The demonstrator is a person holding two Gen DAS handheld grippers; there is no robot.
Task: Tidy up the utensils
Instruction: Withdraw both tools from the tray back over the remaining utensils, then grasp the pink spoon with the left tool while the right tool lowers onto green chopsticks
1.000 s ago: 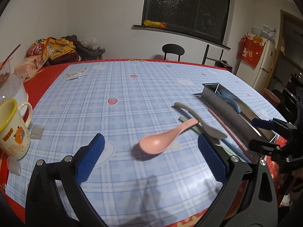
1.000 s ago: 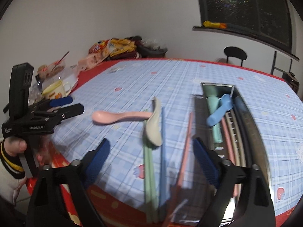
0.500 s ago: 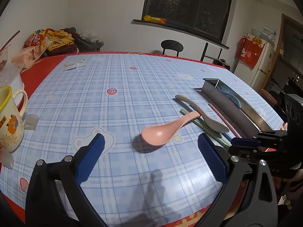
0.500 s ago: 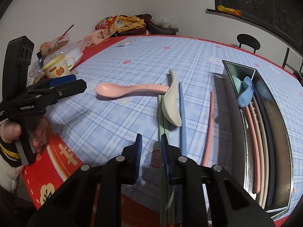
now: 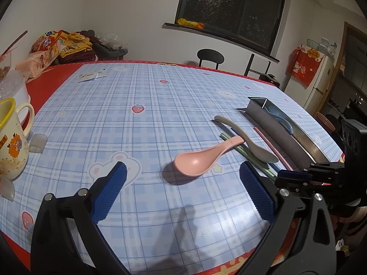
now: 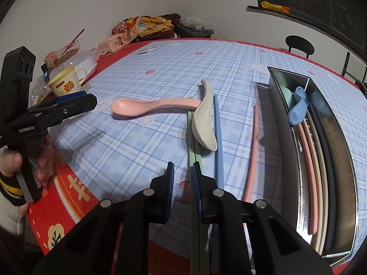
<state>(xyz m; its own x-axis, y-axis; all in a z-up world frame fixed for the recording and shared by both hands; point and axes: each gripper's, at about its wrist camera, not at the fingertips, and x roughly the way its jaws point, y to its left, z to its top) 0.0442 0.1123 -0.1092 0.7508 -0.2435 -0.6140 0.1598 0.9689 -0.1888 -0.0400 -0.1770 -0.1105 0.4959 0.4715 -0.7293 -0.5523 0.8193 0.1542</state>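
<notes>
A pink spoon [image 5: 201, 160] lies on the plaid tablecloth, its handle over a beige spoon [image 5: 247, 142] and green chopsticks [image 5: 252, 158]. My left gripper [image 5: 182, 171] hangs open just before the pink spoon's bowl. In the right wrist view, green chopsticks [image 6: 190, 137], a blue chopstick [image 6: 219, 137] and a pink chopstick [image 6: 252, 151] lie beside a metal tray [image 6: 286, 105]. The tray holds a blue spoon [image 6: 298, 107] and more chopsticks. My right gripper [image 6: 182, 171] is closing to a narrow gap. A green chopstick runs along its right pad; no pad visibly presses it.
A yellow-rimmed mug [image 5: 11, 137] and a white bowl [image 5: 16, 91] stand at the table's left edge, with snack bags [image 5: 45, 50] behind them. The red table edge [image 6: 68, 194] is just under both grippers. A hand [image 6: 13, 160] holds the left gripper. A black chair [image 5: 209, 56] stands beyond the table.
My right gripper's jaws went from wide apart to a narrow gap and sank toward the near ends of the green chopsticks. The utensils and the left gripper stayed put.
</notes>
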